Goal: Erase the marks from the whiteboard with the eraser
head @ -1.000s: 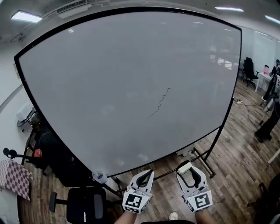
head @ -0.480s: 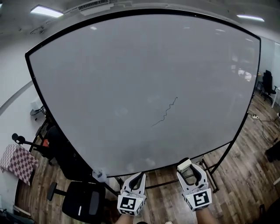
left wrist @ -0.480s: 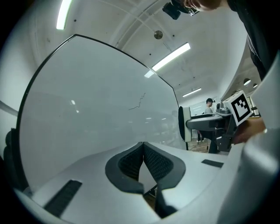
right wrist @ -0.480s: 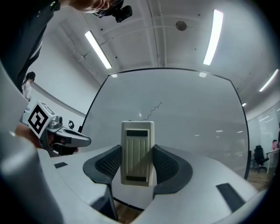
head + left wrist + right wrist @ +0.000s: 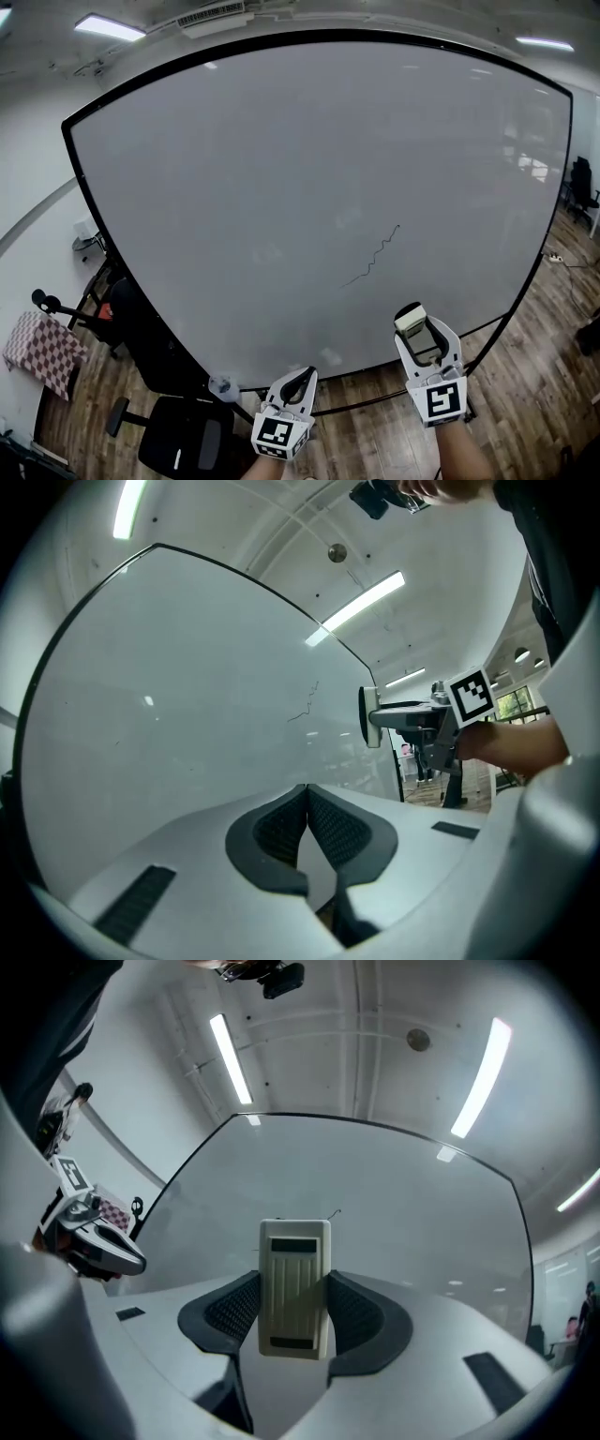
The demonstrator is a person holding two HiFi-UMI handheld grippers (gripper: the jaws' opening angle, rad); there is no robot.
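Observation:
A large whiteboard (image 5: 281,187) on a wheeled stand fills the head view. One thin black squiggle (image 5: 373,257) runs across its lower right part. My right gripper (image 5: 417,323) is shut on a cream eraser (image 5: 410,319), held just below and to the right of the squiggle, short of the board. In the right gripper view the eraser (image 5: 294,1288) stands upright between the pads, with the squiggle's end (image 5: 334,1212) peeking above it. My left gripper (image 5: 302,380) hangs low by the board's bottom edge, its jaws shut with nothing in them (image 5: 307,825).
A black office chair (image 5: 183,436) stands at the lower left beside a checkered cloth (image 5: 37,352). The board's stand legs (image 5: 469,403) rest on the wooden floor. More chairs (image 5: 583,187) are at the far right.
The right gripper has risen with the eraser toward the squiggle. My view has shifted, so the board sits further right and the left gripper stays low.

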